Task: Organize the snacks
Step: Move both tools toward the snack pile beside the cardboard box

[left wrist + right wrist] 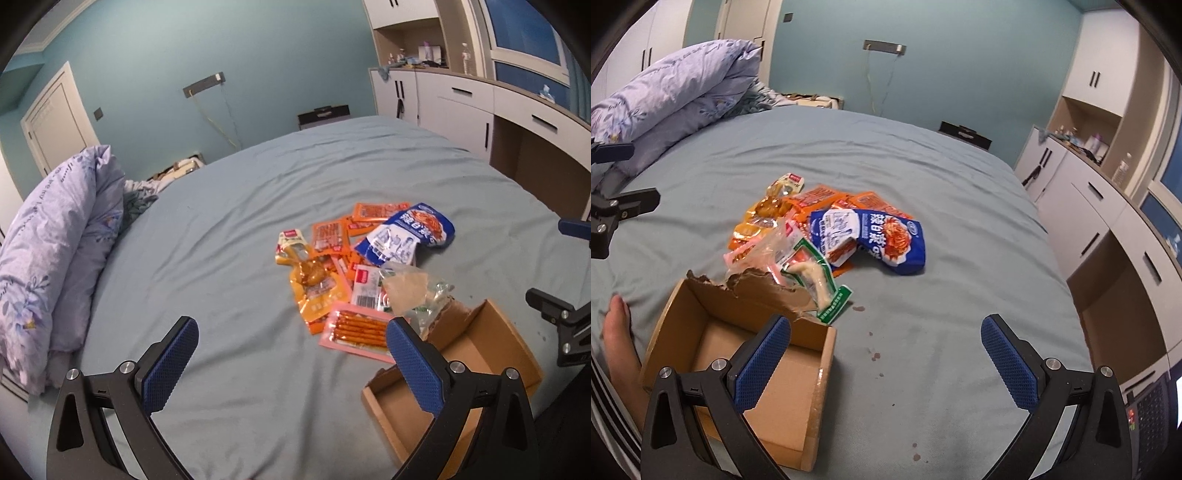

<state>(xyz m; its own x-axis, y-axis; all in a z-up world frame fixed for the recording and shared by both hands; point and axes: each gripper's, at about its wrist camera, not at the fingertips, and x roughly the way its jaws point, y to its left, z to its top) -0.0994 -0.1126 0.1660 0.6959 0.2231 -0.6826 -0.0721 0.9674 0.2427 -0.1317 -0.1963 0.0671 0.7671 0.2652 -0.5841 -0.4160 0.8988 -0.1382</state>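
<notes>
A pile of snack packets lies on the blue-grey bed sheet [221,258]. It holds a blue bag [417,229] [886,236], orange packets [328,236], a yellow packet [314,280], a pink packet of sticks [354,332] and a green-edged packet [820,280]. That last packet leans on the torn rim of an open cardboard box [517,332] [816,406], whose inside looks bare. My left gripper [291,354] hovers open just short of the pile, its right finger over the box's edge. My right gripper [886,358] is open and holds nothing, its left finger above the box.
A folded lilac quilt [55,258] [683,85] lies at the head of the bed. White cabinets and drawers [480,110] [1089,221] line the right side. A person's bare foot [617,332] rests left of the box. Dark spots [875,356] mark the sheet.
</notes>
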